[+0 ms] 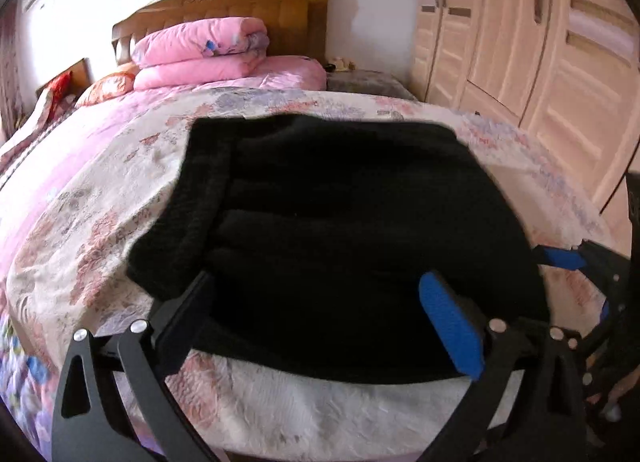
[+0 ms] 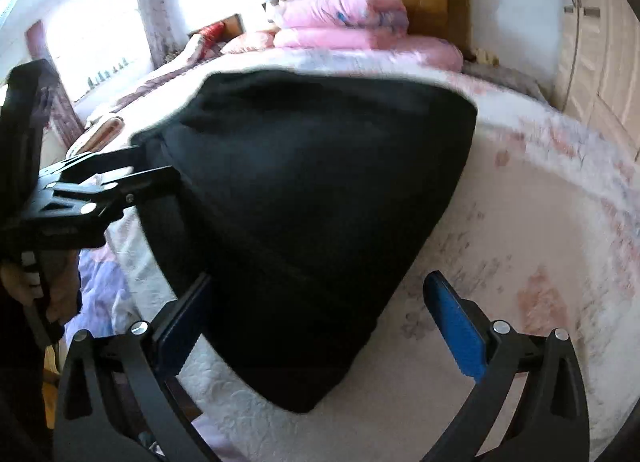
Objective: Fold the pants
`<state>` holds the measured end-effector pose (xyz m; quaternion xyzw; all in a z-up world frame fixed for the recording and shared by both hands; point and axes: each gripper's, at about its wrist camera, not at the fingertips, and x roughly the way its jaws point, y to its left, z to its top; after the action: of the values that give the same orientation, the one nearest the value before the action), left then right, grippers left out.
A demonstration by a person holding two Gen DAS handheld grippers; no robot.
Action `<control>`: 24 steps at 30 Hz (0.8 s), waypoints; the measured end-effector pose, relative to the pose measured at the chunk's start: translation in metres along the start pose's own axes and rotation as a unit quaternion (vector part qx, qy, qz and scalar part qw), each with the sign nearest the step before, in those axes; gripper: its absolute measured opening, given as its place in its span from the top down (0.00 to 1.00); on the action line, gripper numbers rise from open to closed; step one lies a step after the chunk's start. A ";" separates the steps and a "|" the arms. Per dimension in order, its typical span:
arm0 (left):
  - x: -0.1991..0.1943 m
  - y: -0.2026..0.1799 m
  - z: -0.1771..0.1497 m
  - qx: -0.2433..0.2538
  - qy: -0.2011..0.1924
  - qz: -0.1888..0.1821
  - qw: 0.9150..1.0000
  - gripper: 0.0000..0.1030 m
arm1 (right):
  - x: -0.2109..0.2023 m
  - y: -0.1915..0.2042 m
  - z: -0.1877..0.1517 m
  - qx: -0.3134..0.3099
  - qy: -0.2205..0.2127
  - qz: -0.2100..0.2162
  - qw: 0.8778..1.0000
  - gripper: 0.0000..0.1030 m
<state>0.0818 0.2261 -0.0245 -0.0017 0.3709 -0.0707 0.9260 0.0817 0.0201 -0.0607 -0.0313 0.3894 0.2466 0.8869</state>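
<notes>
The black pants [image 1: 340,222] lie folded into a thick stack on the floral bedspread [image 1: 100,222]; they also show in the right wrist view [image 2: 312,202]. My left gripper [image 1: 320,314] is open, its fingers wide apart over the near edge of the stack. My right gripper [image 2: 320,322] is open over the stack's near corner. In the left wrist view the right gripper's blue pad [image 1: 560,258] shows at the stack's right edge. In the right wrist view the left gripper [image 2: 120,182] touches the stack's left side.
Folded pink quilts [image 1: 200,54] and pillows lie at the wooden headboard [image 1: 240,2]. A tall wardrobe [image 1: 540,42] stands right of the bed. A window with curtains [image 2: 100,30] is to the left. The bed's front edge is just below the grippers.
</notes>
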 end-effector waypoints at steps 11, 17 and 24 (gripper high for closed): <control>0.044 0.005 0.038 -0.016 0.031 0.005 0.999 0.01 | 0.018 -0.014 0.023 -0.019 0.002 0.083 0.996 0.04; 0.017 -0.006 0.065 0.008 0.023 -0.012 1.000 0.02 | -0.012 -0.028 0.055 -0.040 -0.029 0.109 0.993 0.04; 0.088 0.016 0.123 -0.061 0.083 -0.050 0.993 0.01 | 0.050 -0.082 0.116 0.047 0.024 0.185 0.981 0.04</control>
<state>0.2318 0.2239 0.0035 -0.0708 0.4493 -0.0943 0.8856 0.2269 -0.0019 -0.0264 0.0771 0.4207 0.3868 0.8169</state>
